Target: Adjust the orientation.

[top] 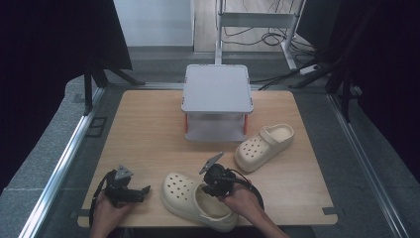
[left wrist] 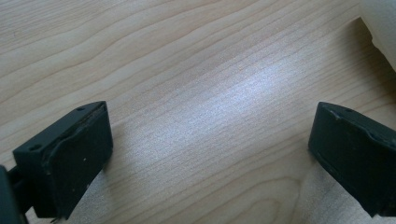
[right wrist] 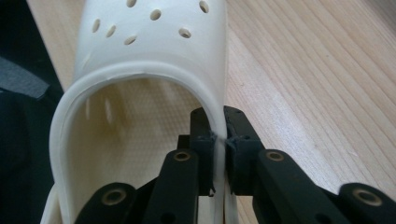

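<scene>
Cream clog [right wrist: 154, 42], no readable branding, rim pinched by right gripper [right wrist: 218, 140]

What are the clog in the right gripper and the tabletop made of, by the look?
Clog: likely moulded foam resin or soft plastic, cream, matte; one-piece wall with punched holes, the rim pinched thin between the right gripper pads. Tabletop: wood or wood-look laminate, light, with visible grain and a soft sheen; which one is unclear.

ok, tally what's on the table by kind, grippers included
Cream clogs: 2, near clog and far clog
Grey shelf stand: 1
Grippers: 2, left gripper open over bare wood, right gripper shut on the near clog's rim
Total: 5
</scene>
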A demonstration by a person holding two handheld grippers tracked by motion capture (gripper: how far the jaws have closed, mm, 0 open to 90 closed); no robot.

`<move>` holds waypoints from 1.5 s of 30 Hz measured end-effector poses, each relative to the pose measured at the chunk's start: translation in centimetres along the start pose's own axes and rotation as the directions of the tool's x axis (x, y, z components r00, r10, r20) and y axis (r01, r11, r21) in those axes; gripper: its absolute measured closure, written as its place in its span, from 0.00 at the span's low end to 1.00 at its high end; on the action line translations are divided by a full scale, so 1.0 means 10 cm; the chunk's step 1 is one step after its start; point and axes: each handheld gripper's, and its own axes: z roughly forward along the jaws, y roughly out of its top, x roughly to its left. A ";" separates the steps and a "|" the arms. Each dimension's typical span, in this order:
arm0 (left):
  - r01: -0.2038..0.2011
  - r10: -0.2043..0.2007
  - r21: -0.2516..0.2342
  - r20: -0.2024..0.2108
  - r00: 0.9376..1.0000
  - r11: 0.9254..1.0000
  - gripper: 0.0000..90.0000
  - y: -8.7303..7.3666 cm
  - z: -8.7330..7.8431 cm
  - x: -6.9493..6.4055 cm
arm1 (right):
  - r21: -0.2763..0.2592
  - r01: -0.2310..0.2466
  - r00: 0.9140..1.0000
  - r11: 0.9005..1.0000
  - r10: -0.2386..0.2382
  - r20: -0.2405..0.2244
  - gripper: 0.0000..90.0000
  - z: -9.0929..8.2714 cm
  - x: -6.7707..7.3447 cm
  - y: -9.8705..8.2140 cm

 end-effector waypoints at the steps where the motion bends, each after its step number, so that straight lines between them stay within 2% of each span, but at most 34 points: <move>1: 0.000 0.000 0.000 0.000 1.000 1.000 0.00 0.00 0.00 0.00 | -0.002 0.008 1.000 1.000 -0.008 -0.008 0.89 -0.01 -0.01 0.00; 4: 0.001 -0.001 0.001 0.000 1.000 1.000 0.00 0.00 0.00 0.00 | -0.026 0.009 0.999 1.000 -0.011 -0.047 0.81 -0.09 -0.04 0.02; 6: 0.003 -0.003 0.000 0.000 1.000 1.000 0.00 0.00 0.00 0.00 | -0.028 0.021 0.998 0.999 -0.023 -0.052 0.74 -0.16 -0.06 0.04; 7: 0.004 -0.004 0.000 0.000 1.000 1.000 0.00 0.00 0.00 0.00 | -0.036 0.033 0.999 0.999 -0.034 -0.040 0.65 -0.24 -0.09 0.05; 9: 0.004 -0.004 0.000 0.000 1.000 1.000 0.00 0.00 0.00 0.00 | -0.039 0.038 0.998 0.999 -0.040 -0.041 0.61 -0.27 -0.10 0.05; 13: 0.002 -0.002 0.002 0.000 1.000 1.000 0.00 0.00 0.00 0.00 | -0.053 0.040 0.999 0.998 -0.042 -0.028 0.44 -0.39 -0.20 0.03; 15: 0.004 -0.004 0.000 0.000 1.000 1.000 0.00 0.00 0.00 0.00 | -0.060 0.033 0.999 0.998 -0.033 -0.004 0.32 -0.45 -0.31 -0.01; 16: 0.005 -0.005 0.000 0.000 1.000 1.000 0.00 0.00 0.00 0.00 | -0.060 0.033 0.999 0.998 -0.033 -0.004 0.32 -0.45 -0.31 -0.01; 18: 0.002 -0.002 -0.001 -0.002 1.000 1.000 0.00 0.00 0.00 0.00 | -0.063 0.025 1.000 0.998 -0.024 0.014 0.25 -0.48 -0.38 -0.05; 25: 0.006 -0.006 -0.002 -0.001 1.000 1.000 0.00 0.00 0.00 0.00 | -0.069 -0.003 0.998 0.998 0.007 0.066 0.19 -0.61 -0.62 -0.21; 31: 0.003 -0.003 -0.002 -0.003 1.000 1.000 0.00 0.00 0.01 0.00 | -0.083 -0.049 0.992 0.995 0.058 0.109 0.16 -0.79 -0.87 -0.39; 35: 0.001 -0.001 0.001 -0.003 1.000 1.000 0.00 0.01 0.00 0.00 | -0.090 -0.090 0.984 0.992 0.102 0.142 0.15 -0.94 -1.07 -0.54; 36: 0.002 -0.002 0.000 -0.003 1.000 1.000 0.00 0.01 0.01 0.00 | -0.092 -0.107 0.979 0.990 0.121 0.162 0.14 -1.01 -1.17 -0.60; 37: 0.002 -0.002 0.000 -0.003 1.000 1.000 0.00 0.01 0.01 0.00 | -0.092 -0.107 0.979 0.990 0.121 0.162 0.14 -1.01 -1.17 -0.60; 39: 0.002 -0.002 0.000 -0.003 1.000 1.000 0.00 0.01 0.01 0.00 | -0.092 -0.119 0.975 0.989 0.134 0.177 0.14 -1.08 -1.25 -0.66; 44: 0.006 -0.006 0.000 -0.003 1.000 1.000 0.00 0.01 0.01 -0.01 | -0.111 -0.158 0.959 0.981 0.179 0.218 0.14 -1.24 -1.49 -0.79; 45: 0.005 -0.005 0.000 -0.004 1.000 1.000 0.00 0.01 0.01 -0.01 | -0.109 -0.166 0.955 0.980 0.188 0.231 0.14 -1.27 -1.58 -0.83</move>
